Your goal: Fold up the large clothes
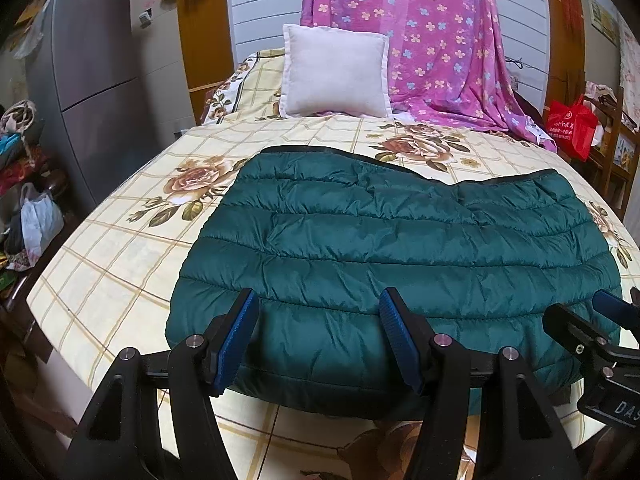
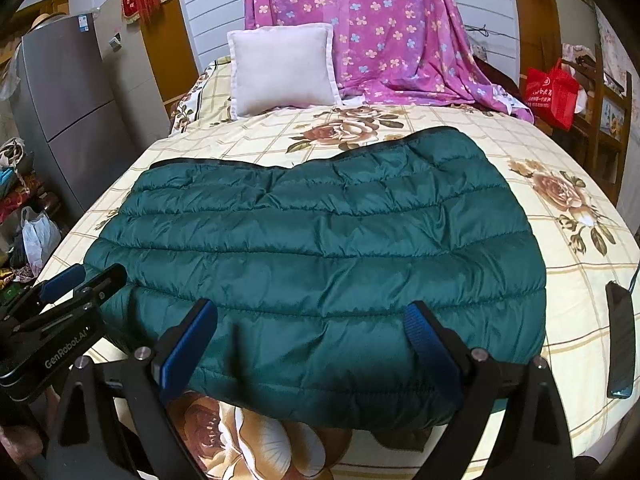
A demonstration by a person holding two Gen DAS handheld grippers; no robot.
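Green puffer jacket [image 1: 396, 260] lies folded flat mid-frame on the flowered bed sheet [image 1: 120, 240], pillow [image 1: 334, 76] above it. Left gripper [image 1: 318, 312] and right gripper [image 2: 312, 320] both spread wide at the jacket's near edge, pinching nothing

Dark teal quilted jacket [image 1: 392, 264], cream checked bedsheet [image 1: 120, 248] with brown roses, pink flowered cloth [image 1: 432, 40], off-white pillow [image 1: 334, 72], red bag [image 1: 572, 126]
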